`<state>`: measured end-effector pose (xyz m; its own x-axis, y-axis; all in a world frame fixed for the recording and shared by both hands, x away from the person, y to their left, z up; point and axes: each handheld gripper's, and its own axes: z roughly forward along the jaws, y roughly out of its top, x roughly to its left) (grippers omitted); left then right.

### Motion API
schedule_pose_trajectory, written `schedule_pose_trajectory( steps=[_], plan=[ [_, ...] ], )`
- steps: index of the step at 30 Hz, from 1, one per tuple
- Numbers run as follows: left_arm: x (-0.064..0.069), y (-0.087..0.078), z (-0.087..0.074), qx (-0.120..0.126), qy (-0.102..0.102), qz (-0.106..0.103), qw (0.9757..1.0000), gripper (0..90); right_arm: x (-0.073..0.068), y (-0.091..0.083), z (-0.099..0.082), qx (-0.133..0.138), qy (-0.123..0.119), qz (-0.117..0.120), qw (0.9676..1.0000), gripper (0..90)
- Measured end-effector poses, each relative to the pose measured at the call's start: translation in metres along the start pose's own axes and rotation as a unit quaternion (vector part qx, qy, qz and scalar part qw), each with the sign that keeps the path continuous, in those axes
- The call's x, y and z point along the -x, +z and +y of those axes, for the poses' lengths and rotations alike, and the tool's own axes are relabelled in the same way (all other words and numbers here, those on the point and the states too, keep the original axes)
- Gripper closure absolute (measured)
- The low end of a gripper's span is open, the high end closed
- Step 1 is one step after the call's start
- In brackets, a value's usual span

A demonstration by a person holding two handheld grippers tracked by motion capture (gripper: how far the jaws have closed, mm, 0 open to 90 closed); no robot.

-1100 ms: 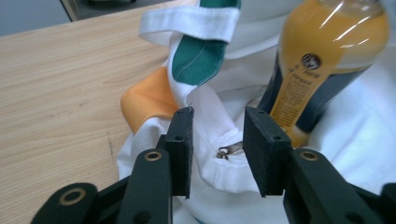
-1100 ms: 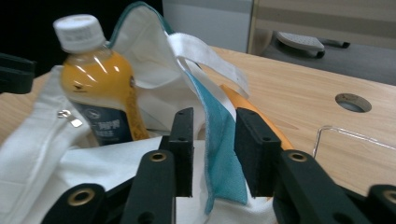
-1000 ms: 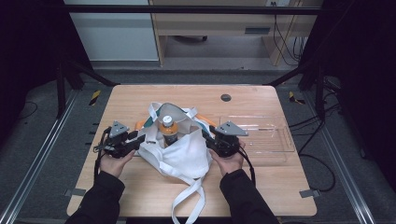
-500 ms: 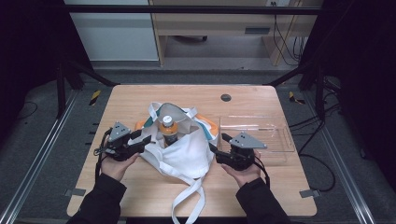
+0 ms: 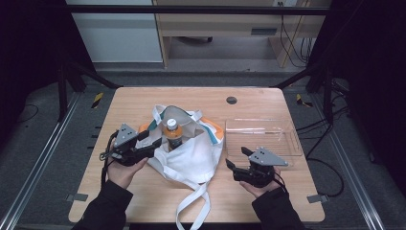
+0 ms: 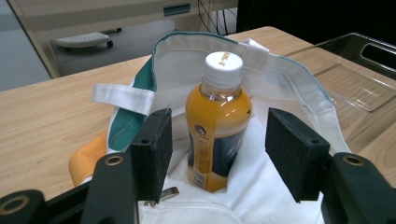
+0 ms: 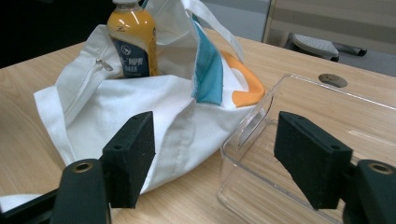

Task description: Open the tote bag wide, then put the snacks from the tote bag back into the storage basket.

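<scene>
1. The juice bottle (image 6: pixel 217 121) stands upright in the mouth of the white tote bag (image 5: pixel 189 155), straight ahead of the left tool (image 6: pixel 219 147) and framed between its parted pads, which touch nothing.
2. The left tool's jaws have just been opening; it is released, with the bottle beyond the pads rather than pressed by them.
3. The left gripper view shows the white cap and a small print on it, too small to read; the right gripper view shows the dark blue label with a round emblem and pale characters, not legible.
4. The right tool (image 7: pixel 215 163) is also released, its jaws just having opened, holding nothing.
5. Ahead of it, the bag lies to its left and the clear plastic tray (image 7: pixel 327 112) to its right, both on the worktop (image 5: pixel 143 103).
</scene>
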<state>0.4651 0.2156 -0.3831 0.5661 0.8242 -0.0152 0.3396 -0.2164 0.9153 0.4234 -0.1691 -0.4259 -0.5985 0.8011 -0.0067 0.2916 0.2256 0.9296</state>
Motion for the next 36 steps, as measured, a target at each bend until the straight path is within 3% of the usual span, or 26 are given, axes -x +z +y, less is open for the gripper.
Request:
schedule_pose_trajectory(
  steps=[9, 23, 36],
  plan=[
    [0.005, 0.003, 0.006, 0.010, 0.001, -0.009, 0.9999, 40.1, 0.004, -0.009, -0.008, -0.008, 0.006, -0.003, 0.9999, 24.3],
    [0.009, 0.009, 0.010, 0.008, 0.007, -0.005, 0.9999, 38.6, 0.013, -0.024, -0.023, -0.014, 0.027, -0.004, 0.9995, 20.1],
    [0.011, 0.022, 0.016, 0.005, 0.013, 0.001, 0.9999, 37.4, 0.015, -0.032, -0.029, -0.021, 0.028, -0.002, 0.9994, 18.5]
  ],
)
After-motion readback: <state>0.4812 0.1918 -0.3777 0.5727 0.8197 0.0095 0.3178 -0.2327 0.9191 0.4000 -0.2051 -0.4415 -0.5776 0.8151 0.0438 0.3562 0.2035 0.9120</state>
